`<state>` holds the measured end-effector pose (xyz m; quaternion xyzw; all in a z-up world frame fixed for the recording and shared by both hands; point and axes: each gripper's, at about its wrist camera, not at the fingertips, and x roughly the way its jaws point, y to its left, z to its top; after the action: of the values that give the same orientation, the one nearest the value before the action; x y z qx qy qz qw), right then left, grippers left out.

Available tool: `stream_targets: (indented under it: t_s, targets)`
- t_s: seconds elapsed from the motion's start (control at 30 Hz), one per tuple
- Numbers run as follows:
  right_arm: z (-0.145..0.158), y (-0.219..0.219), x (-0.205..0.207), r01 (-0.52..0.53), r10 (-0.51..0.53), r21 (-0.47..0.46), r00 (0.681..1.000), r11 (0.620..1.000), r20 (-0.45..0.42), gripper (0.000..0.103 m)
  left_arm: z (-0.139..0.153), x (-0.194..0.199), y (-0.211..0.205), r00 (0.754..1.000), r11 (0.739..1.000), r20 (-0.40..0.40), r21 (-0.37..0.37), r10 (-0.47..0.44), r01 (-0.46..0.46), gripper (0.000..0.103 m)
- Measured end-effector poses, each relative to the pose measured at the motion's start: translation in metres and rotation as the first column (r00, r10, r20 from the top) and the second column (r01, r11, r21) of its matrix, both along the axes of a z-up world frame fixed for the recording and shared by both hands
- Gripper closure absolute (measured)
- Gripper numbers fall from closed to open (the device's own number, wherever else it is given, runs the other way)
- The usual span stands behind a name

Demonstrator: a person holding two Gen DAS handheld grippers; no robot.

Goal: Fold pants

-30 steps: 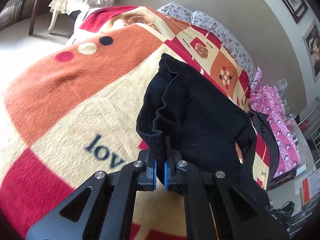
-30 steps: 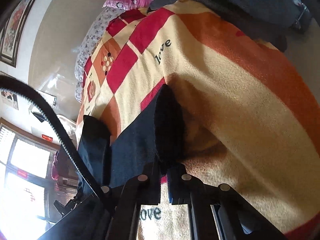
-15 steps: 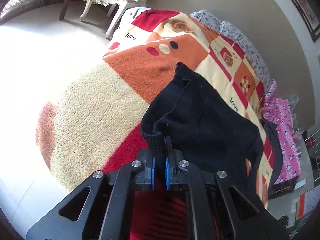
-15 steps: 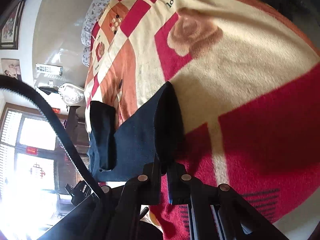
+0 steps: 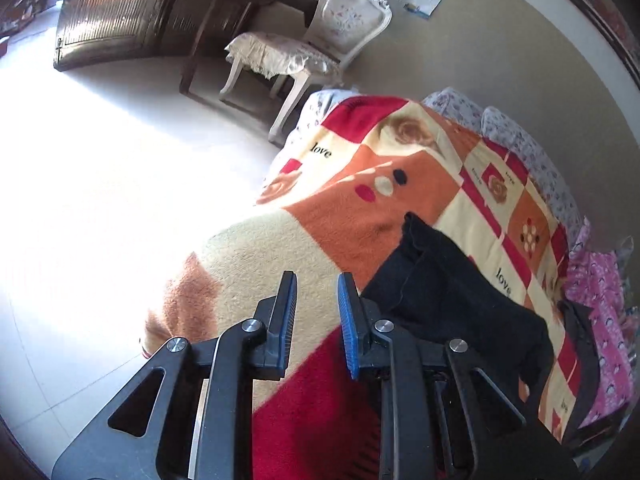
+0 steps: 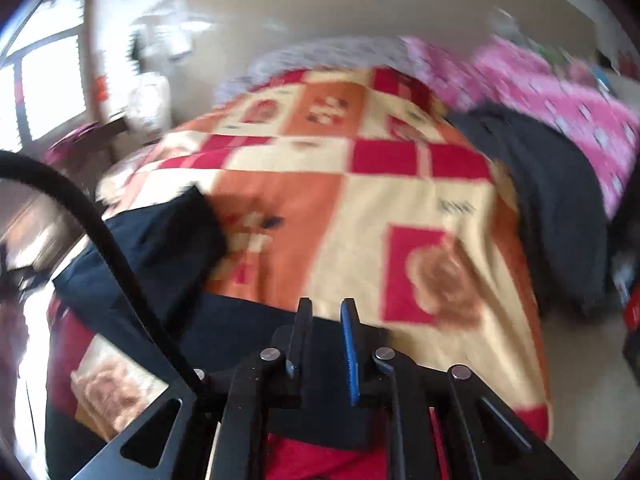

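The black pants (image 5: 452, 300) lie on the patterned blanket (image 5: 360, 224) of the bed, just right of my left gripper (image 5: 316, 292). That gripper is open and empty, its blue-padded fingers apart above the blanket's near edge. In the blurred right wrist view the pants (image 6: 168, 256) lie spread at the left and pass under my right gripper (image 6: 326, 316), which is open and holds nothing.
A white chair (image 5: 320, 40) and dark wooden furniture (image 5: 132, 12) stand beyond the bed on the sunlit floor. A dark grey garment (image 6: 560, 200) and pink bedding (image 6: 560, 92) lie at the bed's far side. A black cable (image 6: 100, 240) crosses the right wrist view.
Both grippers were shut on the pants and held them up; now both have opened and let go. The pants lie on the blanket. The right gripper has swung round fast.
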<state>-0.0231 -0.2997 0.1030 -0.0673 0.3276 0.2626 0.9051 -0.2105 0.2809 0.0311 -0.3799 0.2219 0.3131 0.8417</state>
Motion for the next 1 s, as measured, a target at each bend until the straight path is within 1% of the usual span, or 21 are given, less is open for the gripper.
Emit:
stream_targets:
  t_s: [0.03,0.07,0.1,0.13,0.2,0.27,0.33,0.37,0.4,0.43,0.5,0.57,0.63,0.7,0.73,0.8,0.83,0.87,0.9,0.93,1.0]
  targets:
    - [0.000,0.031,-0.014,-0.148,0.150,-0.029,0.986,0.988,0.072,0.063,0.006,0.003,-0.010,0.999,0.999,0.025,0.025,-0.026,0.026,0.084]
    - [-0.003,0.050,-0.023,-0.231,0.236,-0.062,0.966,0.971,0.104,0.047,0.011,0.009,-0.024,0.997,0.997,0.045,0.049,-0.069,0.067,0.079]
    - [-0.010,0.077,-0.032,-0.331,0.344,-0.115,0.929,0.937,0.135,0.046,0.014,0.018,-0.039,0.991,0.991,0.053,0.067,-0.120,0.117,0.073]
    - [-0.018,0.098,-0.035,-0.371,0.395,-0.159,0.905,0.915,0.158,0.046,0.013,0.029,-0.057,0.978,0.977,0.062,0.084,-0.201,0.196,0.062]
    - [-0.034,0.127,-0.037,-0.441,0.470,-0.190,0.870,0.877,0.150,0.046,0.007,0.053,-0.093,0.942,0.941,0.055,0.099,-0.330,0.323,0.060]
    - [-0.050,0.150,-0.036,-0.526,0.547,-0.182,0.831,0.831,0.097,0.047,-0.006,0.073,-0.127,0.905,0.897,-0.004,0.125,-0.426,0.424,0.060]
    - [-0.062,0.173,-0.038,-0.576,0.601,-0.214,0.796,0.789,0.074,0.047,-0.013,0.082,-0.145,0.894,0.881,-0.075,0.155,-0.442,0.448,0.060]
    - [-0.069,0.182,-0.039,-0.584,0.615,-0.244,0.785,0.774,0.075,0.047,-0.010,0.082,-0.148,0.897,0.879,-0.091,0.181,-0.432,0.442,0.060]
    - [-0.074,0.189,-0.037,-0.601,0.633,-0.256,0.772,0.757,0.059,0.047,-0.007,0.079,-0.146,0.902,0.882,-0.069,0.193,-0.426,0.431,0.060]
    - [-0.078,0.191,-0.032,-0.612,0.642,-0.257,0.766,0.748,0.043,0.047,-0.007,0.077,-0.142,0.910,0.890,-0.055,0.190,-0.412,0.414,0.060]
    - [-0.084,0.203,-0.034,-0.634,0.657,-0.251,0.754,0.731,0.009,0.047,-0.012,0.077,-0.134,0.927,0.913,-0.080,0.162,-0.366,0.374,0.060]
    - [-0.085,0.207,-0.030,-0.642,0.662,-0.259,0.750,0.722,-0.013,0.051,-0.016,0.079,-0.126,0.929,0.922,-0.068,0.118,-0.364,0.369,0.060]
    - [-0.091,0.213,-0.026,-0.626,0.646,-0.273,0.763,0.731,-0.022,0.051,-0.020,0.076,-0.122,0.932,0.928,-0.058,0.089,-0.359,0.363,0.060]
    - [-0.092,0.216,-0.021,-0.607,0.621,-0.256,0.783,0.752,-0.035,0.051,-0.021,0.074,-0.123,0.932,0.928,-0.054,0.087,-0.358,0.362,0.060]
    - [-0.091,0.218,-0.021,-0.601,0.614,-0.259,0.788,0.756,-0.037,0.055,-0.021,0.074,-0.124,0.932,0.928,-0.061,0.093,-0.357,0.361,0.060]
    - [-0.091,0.223,-0.028,-0.591,0.620,-0.311,0.784,0.744,-0.006,0.071,-0.021,0.076,-0.127,0.932,0.926,-0.078,0.103,-0.355,0.362,0.060]
    - [-0.092,0.229,-0.031,-0.573,0.620,-0.359,0.785,0.736,0.018,0.089,-0.021,0.075,-0.127,0.931,0.926,-0.081,0.103,-0.355,0.363,0.060]
    - [-0.092,0.231,-0.035,-0.546,0.613,-0.405,0.788,0.733,0.048,0.095,-0.021,0.075,-0.128,0.931,0.926,-0.081,0.102,-0.356,0.363,0.060]
    - [-0.091,0.232,-0.037,-0.541,0.616,-0.418,0.786,0.730,0.058,0.095,-0.022,0.074,-0.127,0.931,0.927,-0.079,0.099,-0.356,0.363,0.060]
    - [-0.086,0.230,-0.037,-0.547,0.618,-0.400,0.784,0.736,0.065,0.096,-0.023,0.074,-0.126,0.931,0.927,-0.075,0.095,-0.358,0.364,0.060]
    - [-0.068,0.222,-0.026,-0.531,0.583,-0.333,0.809,0.779,0.073,0.096,-0.023,0.074,-0.126,0.931,0.927,-0.074,0.092,-0.359,0.364,0.060]
